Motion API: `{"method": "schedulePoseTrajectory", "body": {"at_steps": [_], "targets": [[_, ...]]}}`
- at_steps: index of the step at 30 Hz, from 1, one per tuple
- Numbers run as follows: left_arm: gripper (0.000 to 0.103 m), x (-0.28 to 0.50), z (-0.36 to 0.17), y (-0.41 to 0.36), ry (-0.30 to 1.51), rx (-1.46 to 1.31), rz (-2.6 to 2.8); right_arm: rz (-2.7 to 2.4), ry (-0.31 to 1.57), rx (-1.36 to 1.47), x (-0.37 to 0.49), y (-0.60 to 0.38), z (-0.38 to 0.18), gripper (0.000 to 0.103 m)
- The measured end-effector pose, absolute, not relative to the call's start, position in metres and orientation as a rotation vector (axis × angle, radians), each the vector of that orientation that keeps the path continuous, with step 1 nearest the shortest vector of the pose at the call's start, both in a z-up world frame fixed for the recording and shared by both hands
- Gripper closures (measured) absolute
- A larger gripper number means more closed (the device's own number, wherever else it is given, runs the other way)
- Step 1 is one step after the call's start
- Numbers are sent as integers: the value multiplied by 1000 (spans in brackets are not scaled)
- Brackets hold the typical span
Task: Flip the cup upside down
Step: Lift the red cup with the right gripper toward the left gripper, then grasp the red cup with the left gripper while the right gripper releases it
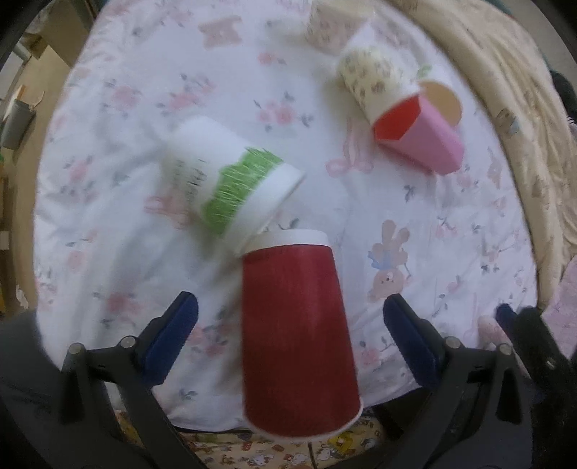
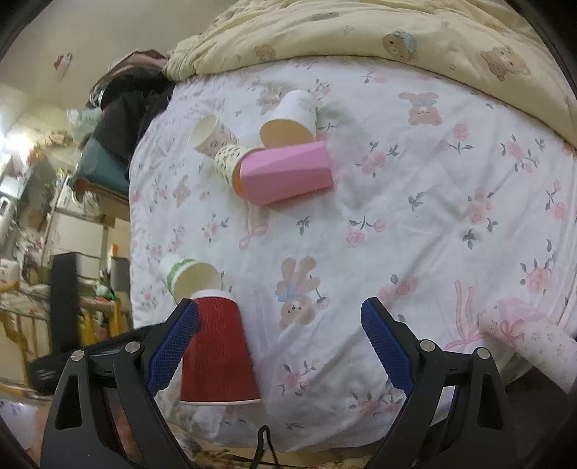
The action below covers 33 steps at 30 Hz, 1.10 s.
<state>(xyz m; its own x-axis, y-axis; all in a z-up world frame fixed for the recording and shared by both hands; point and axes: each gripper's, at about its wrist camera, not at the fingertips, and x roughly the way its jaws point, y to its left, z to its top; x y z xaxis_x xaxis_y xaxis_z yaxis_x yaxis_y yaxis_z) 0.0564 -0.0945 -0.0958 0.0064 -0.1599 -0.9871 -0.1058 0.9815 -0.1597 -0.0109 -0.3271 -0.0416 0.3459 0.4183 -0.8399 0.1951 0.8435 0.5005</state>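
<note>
A red paper cup (image 1: 297, 332) stands upside down on the floral bedsheet, rim down, near the bed's front edge; it also shows in the right wrist view (image 2: 218, 346). My left gripper (image 1: 290, 342) is open, its blue pads apart on either side of the cup without touching it. A green-and-white cup (image 1: 230, 180) lies on its side just behind the red cup. My right gripper (image 2: 279, 346) is open and empty, with the red cup beside its left finger (image 2: 173, 346).
A pink cup (image 2: 286, 171), a floral cup (image 2: 227, 162) and other paper cups (image 2: 288, 121) lie tipped in a cluster farther back. A floral cup (image 2: 533, 346) lies at the right edge. A beige quilt (image 2: 360, 32) bounds the far side. The bed edge is close in front.
</note>
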Motion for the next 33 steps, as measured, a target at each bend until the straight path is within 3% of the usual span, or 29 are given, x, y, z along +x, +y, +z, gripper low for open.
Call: {"method": "schedulePoseTrajectory", "body": {"at_steps": [7, 13, 27, 33], "targets": [[9, 60, -125, -106, 1626, -192, 7, 162, 1229, 667, -11, -340, -44, 9], [35, 52, -126, -107, 1655, -234, -40, 156, 1246, 687, -9, -341, -49, 9], [36, 31, -7, -58, 1370, -305, -167, 133, 1311, 641, -9, -331, -65, 9], [36, 26, -5, -20, 1268, -260, -137, 163, 1319, 601, -12, -317, -64, 9]]}}
